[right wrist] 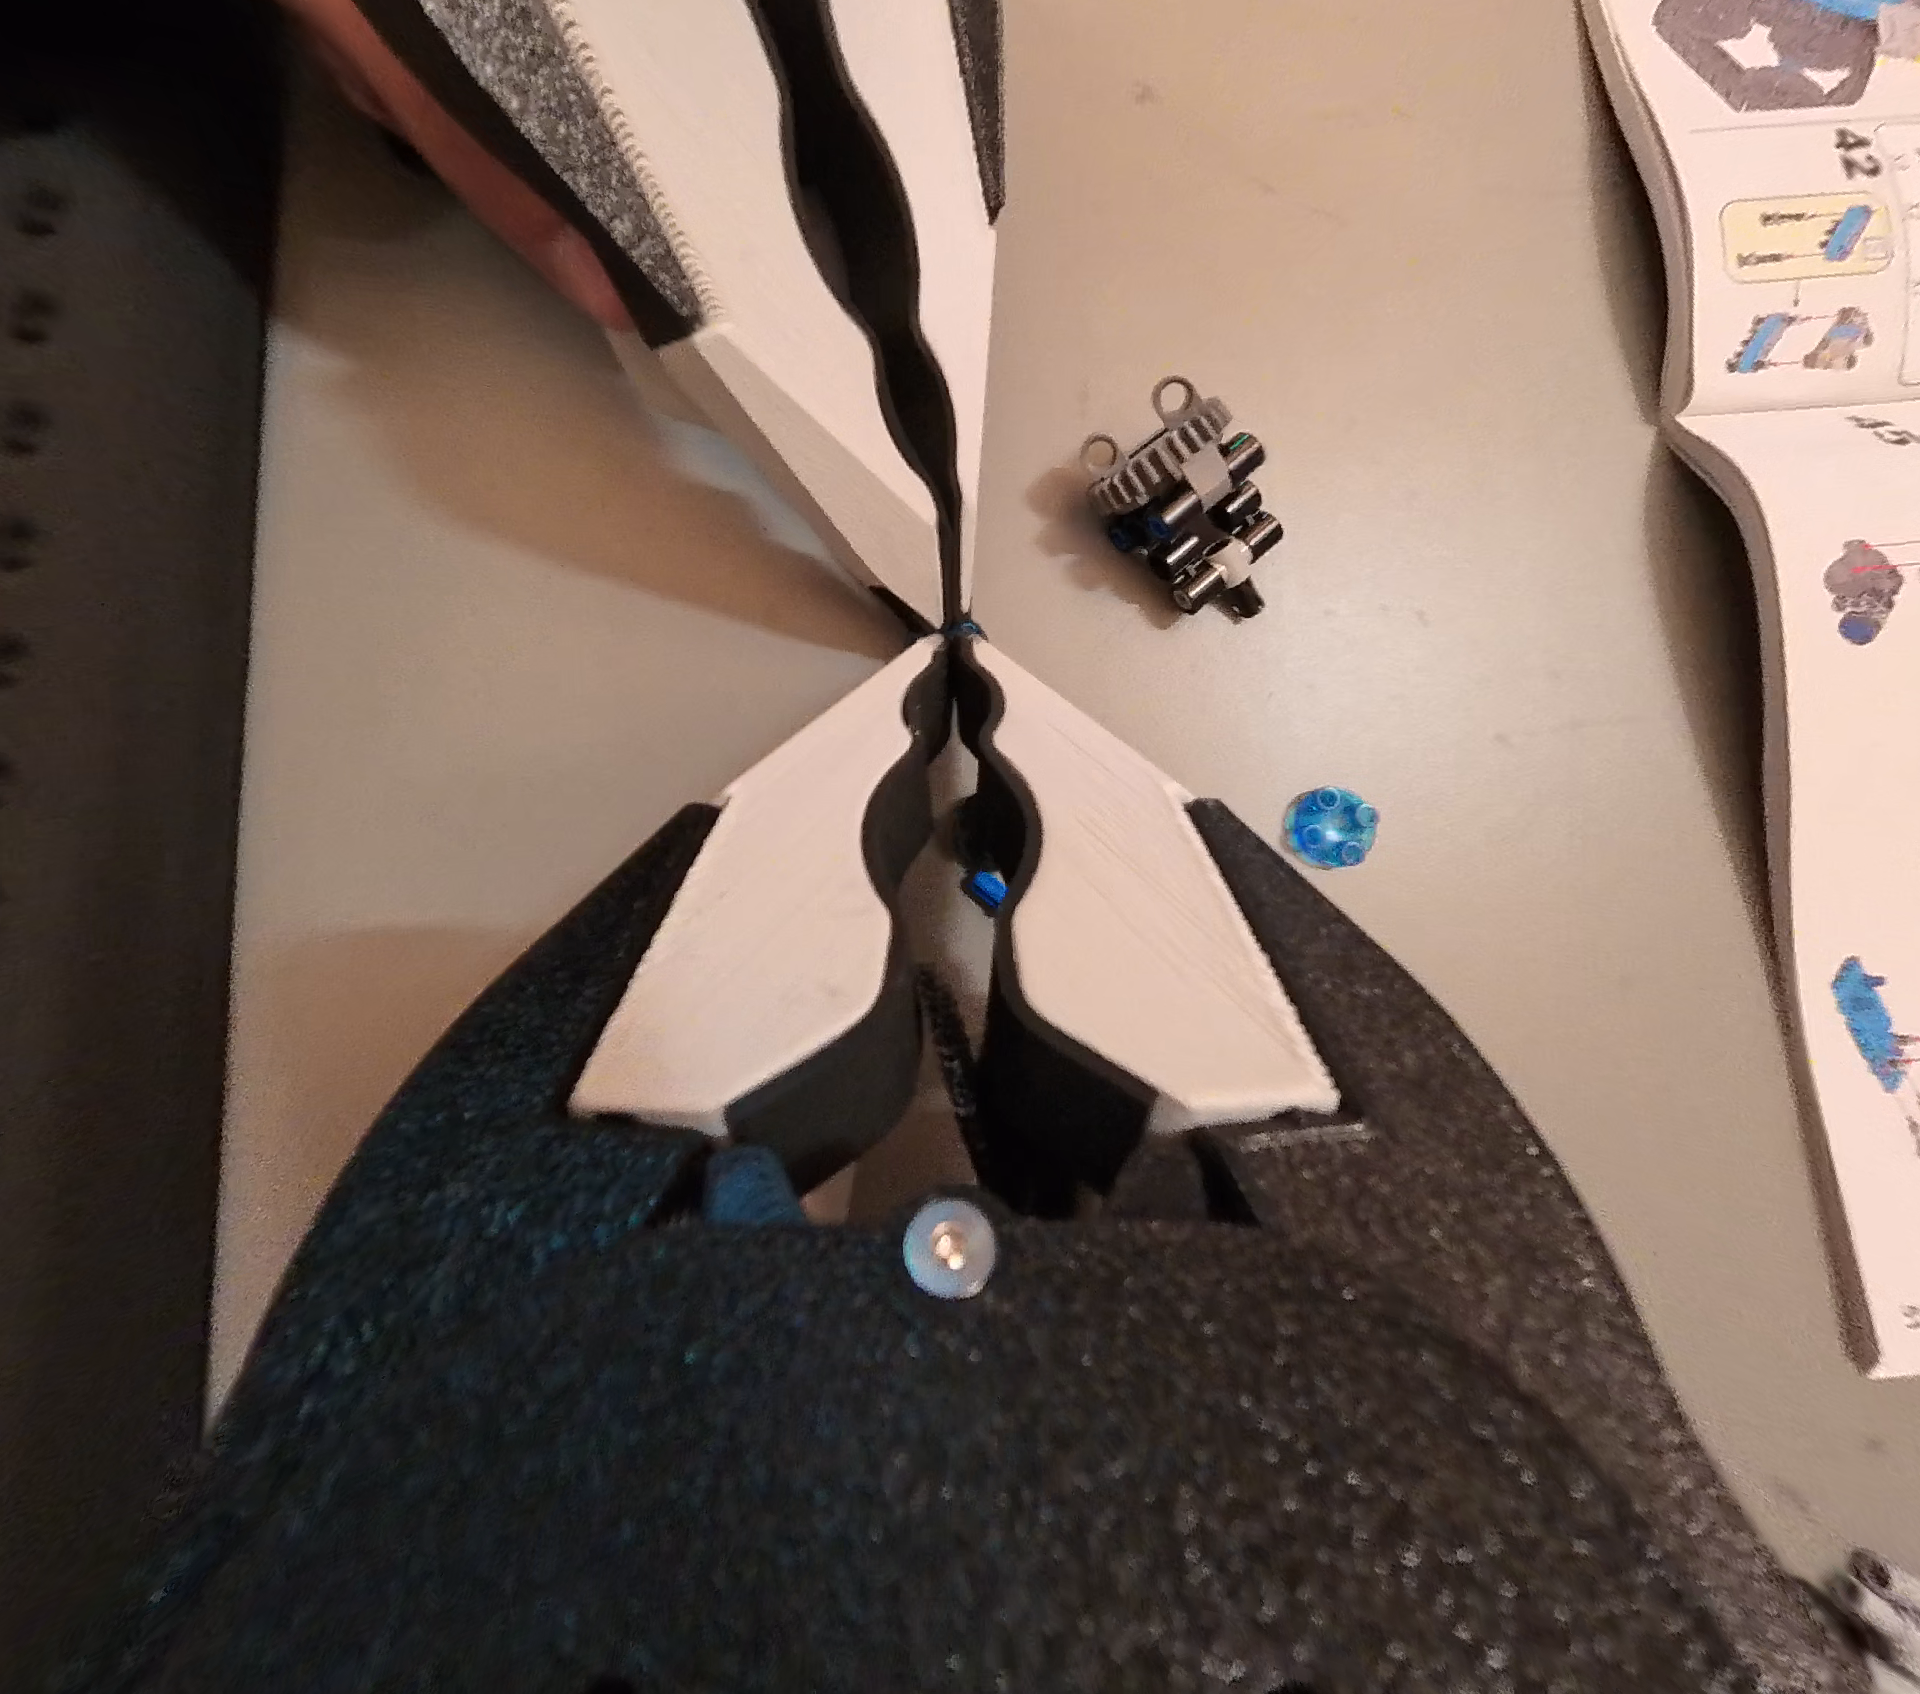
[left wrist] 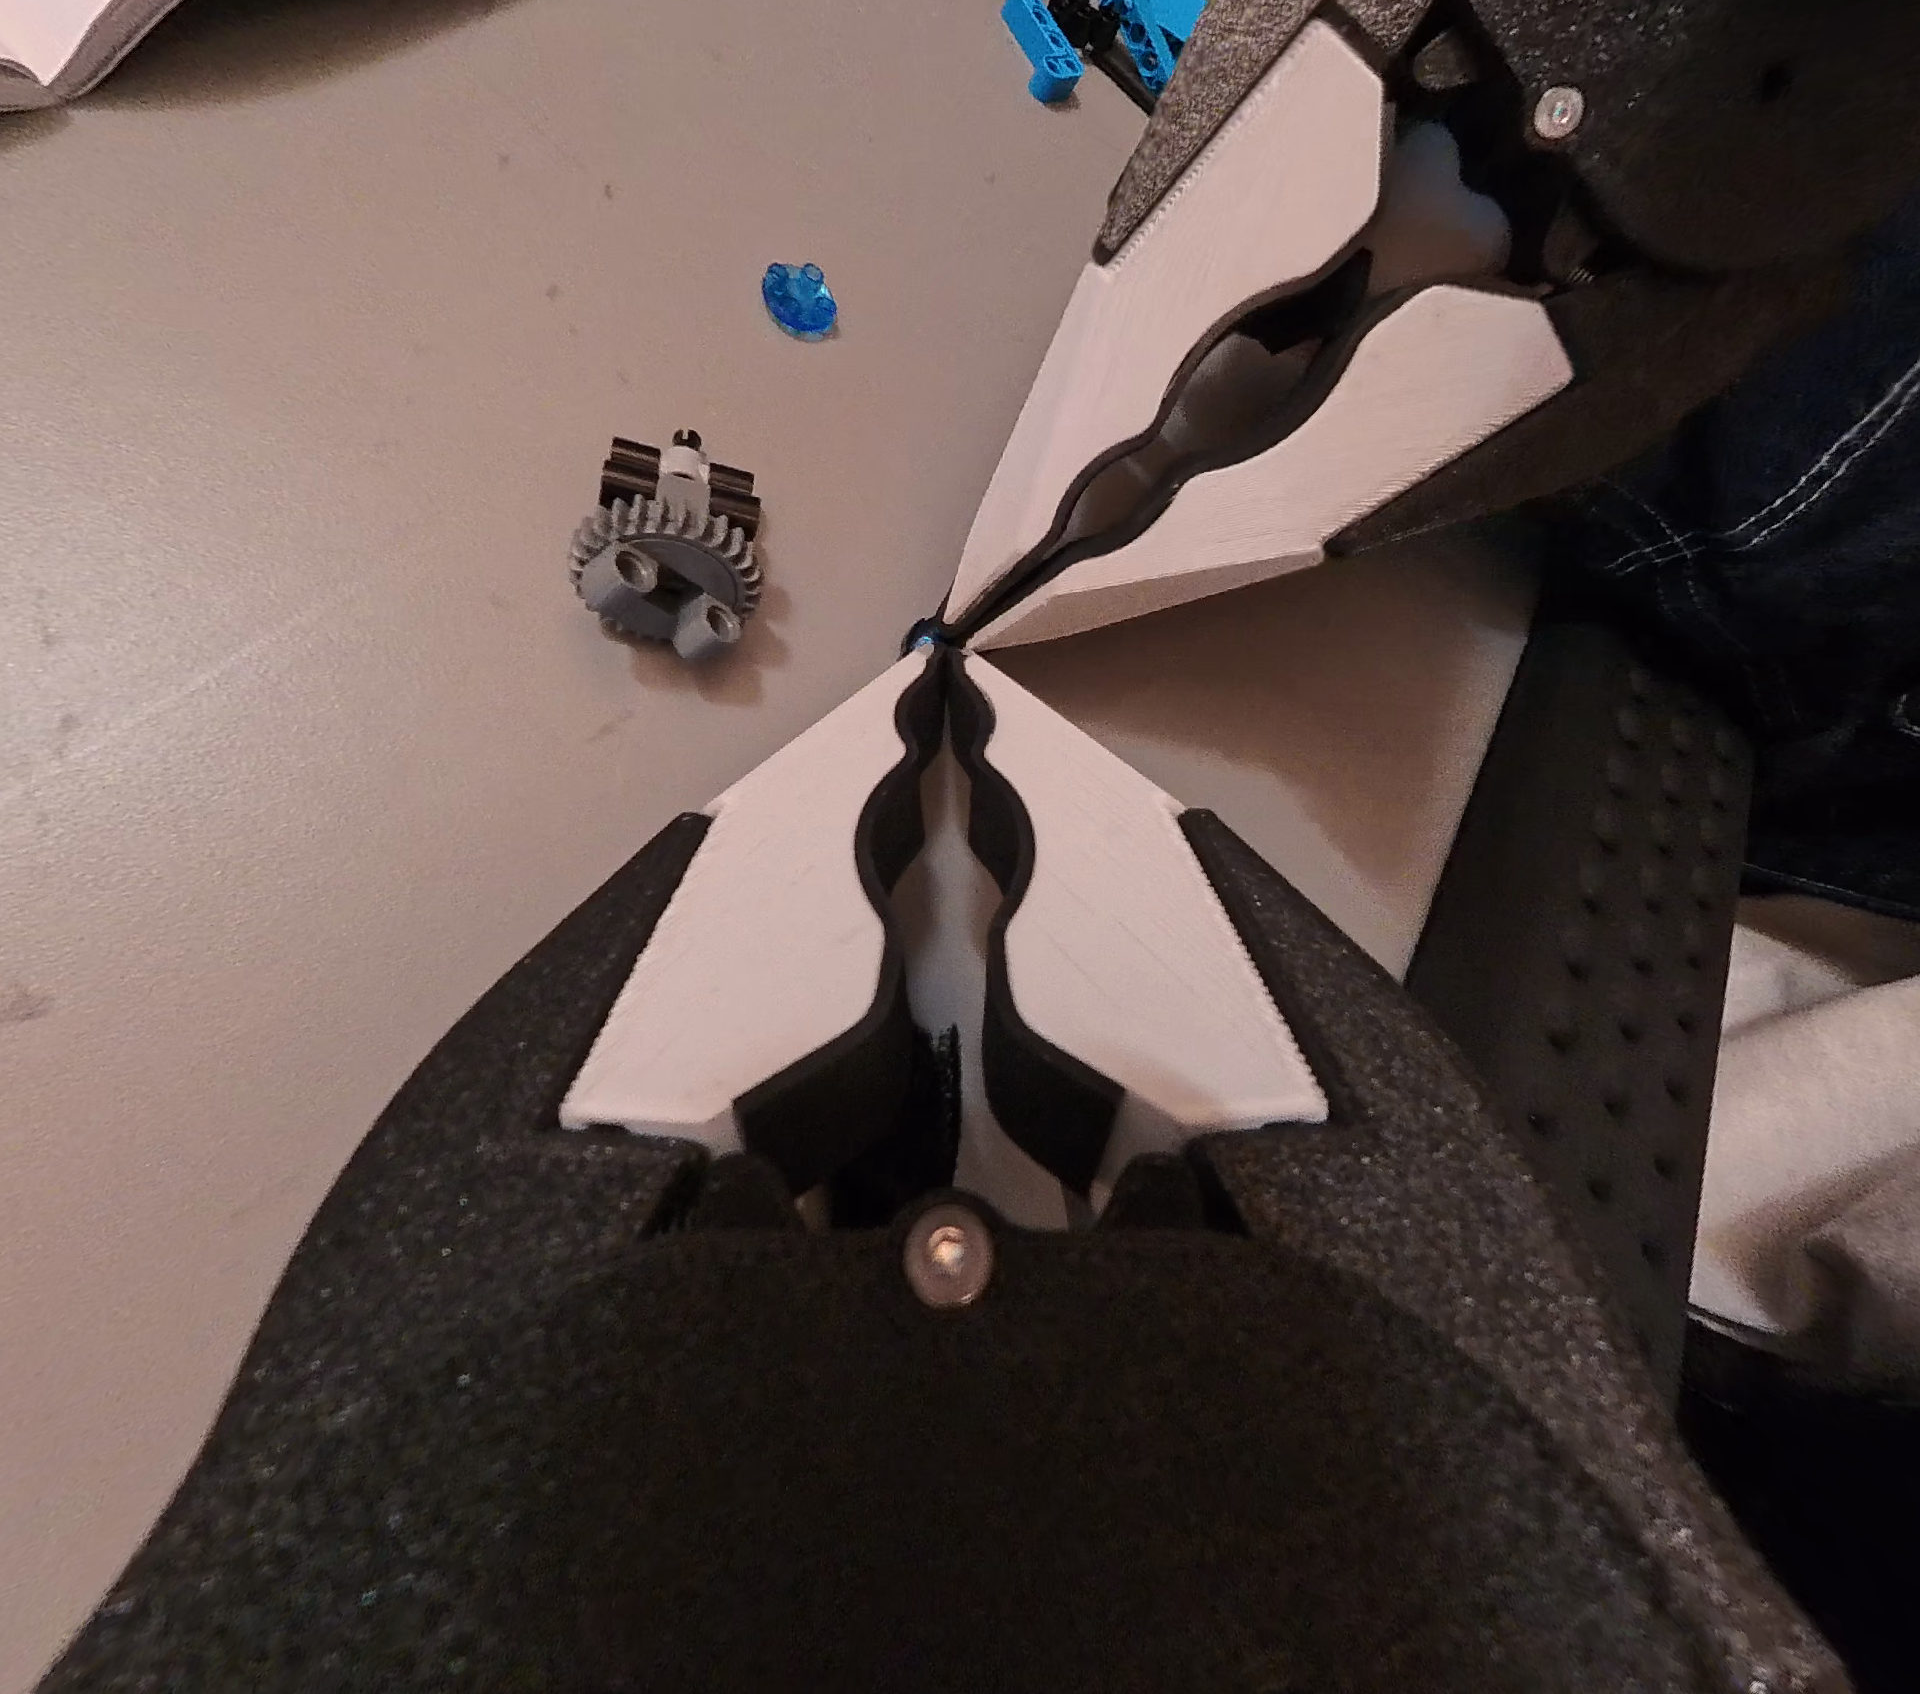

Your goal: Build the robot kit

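Blue small piece (left wrist: 921,636) is pinched tip to tip between the pressed-together jaws of left gripper (left wrist: 943,657) and right gripper (right wrist: 951,645), above the bench (left wrist: 364,397); a gear assembly (left wrist: 670,548) and a translucent blue round stud (left wrist: 798,300) are seen nearby.

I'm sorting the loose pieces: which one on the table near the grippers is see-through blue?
The small round studded plate, lying alone beyond the gear assembly, which is opaque grey and black.

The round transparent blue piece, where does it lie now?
The round transparent blue piece lies loose on the grey table, near the grey gear assembly, touched by neither gripper.
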Motion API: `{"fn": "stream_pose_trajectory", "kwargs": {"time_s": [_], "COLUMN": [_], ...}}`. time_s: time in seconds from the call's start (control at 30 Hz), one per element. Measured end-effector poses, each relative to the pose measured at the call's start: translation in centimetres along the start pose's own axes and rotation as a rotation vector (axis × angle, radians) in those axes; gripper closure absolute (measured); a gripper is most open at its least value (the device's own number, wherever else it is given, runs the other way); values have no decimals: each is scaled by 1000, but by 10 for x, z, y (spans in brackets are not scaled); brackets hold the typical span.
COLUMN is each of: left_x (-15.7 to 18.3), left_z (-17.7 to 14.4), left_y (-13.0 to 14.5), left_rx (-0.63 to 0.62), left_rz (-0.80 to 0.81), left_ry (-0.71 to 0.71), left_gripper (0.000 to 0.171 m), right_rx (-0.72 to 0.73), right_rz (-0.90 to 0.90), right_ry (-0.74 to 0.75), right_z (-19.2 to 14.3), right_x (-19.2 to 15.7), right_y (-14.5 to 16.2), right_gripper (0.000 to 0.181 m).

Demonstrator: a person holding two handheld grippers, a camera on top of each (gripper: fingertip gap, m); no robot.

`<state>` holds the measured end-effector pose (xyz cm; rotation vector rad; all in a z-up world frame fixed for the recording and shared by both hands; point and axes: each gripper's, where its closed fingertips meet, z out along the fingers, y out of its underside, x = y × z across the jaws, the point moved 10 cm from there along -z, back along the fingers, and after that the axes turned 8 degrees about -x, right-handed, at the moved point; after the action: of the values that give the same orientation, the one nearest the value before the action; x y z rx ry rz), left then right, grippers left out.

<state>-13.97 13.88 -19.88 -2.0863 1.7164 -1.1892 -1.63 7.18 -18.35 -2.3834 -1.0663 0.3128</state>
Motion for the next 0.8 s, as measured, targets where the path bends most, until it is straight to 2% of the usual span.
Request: {"fn": "stream_pose_trajectory", "kwargs": {"time_s": [0.17,0.33,0.47,0.6,0.8], "left_x": [-2,-5,-4,0,-2], "left_z": [0,-8,-8,-2,-2], "left_y": [0,-1,0,1,1], "left_rx": [-3,71,64,9,4], "left_rz": [-18,-47,-42,-1,-18], "left_ry": [22,35,40,23,13], "left_gripper": [171,171,171,171,171], "right_rx": [48,71,57,15,2], "right_rz": [44,10,-32,-43,-39], "right_ry": [-28,-2,31,64,74], "right_z": [-4,-13,-11,-5,0], "right_x": [5,4,0,0,-1], "right_y": [0,3,0,1,0], "right_gripper": [181,165,181,181,181]}}
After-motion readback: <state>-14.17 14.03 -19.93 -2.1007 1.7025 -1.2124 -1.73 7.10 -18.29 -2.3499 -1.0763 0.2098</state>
